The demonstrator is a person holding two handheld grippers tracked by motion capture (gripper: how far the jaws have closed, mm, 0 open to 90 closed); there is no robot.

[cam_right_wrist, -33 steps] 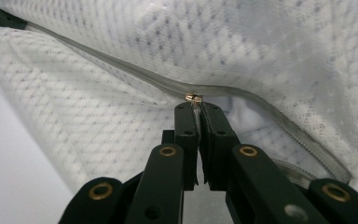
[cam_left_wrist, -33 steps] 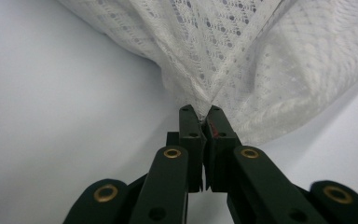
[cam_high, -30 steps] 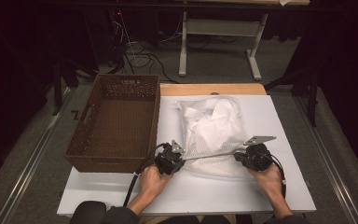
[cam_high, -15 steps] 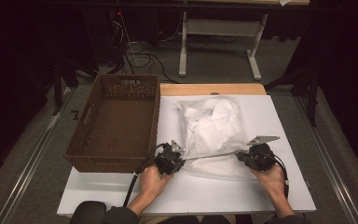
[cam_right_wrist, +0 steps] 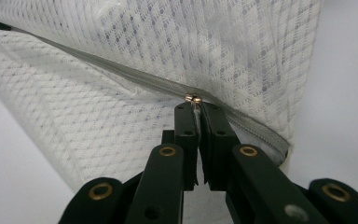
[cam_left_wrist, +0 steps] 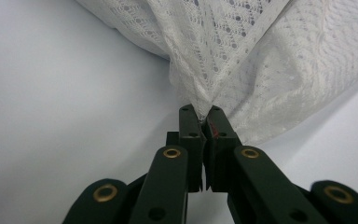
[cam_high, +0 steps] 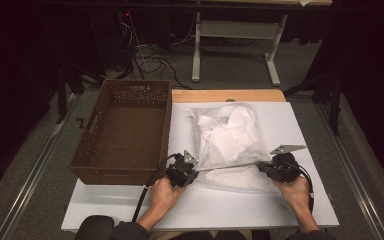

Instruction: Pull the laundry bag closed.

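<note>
Flanking an empty wicker basket (cam_high: 122, 130), both grippers' jaws clamped on the mesh laundry bag (cam_high: 230, 140).

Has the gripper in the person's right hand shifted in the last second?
Yes, slightly. The right gripper has slid left toward the brown woven basket, its jaws closed on the zipper pull of the white mesh bag.

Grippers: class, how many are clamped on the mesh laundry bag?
2. The left gripper pinches the mesh laundry bag at its near-left corner; the right gripper grips the zipper pull.
</note>
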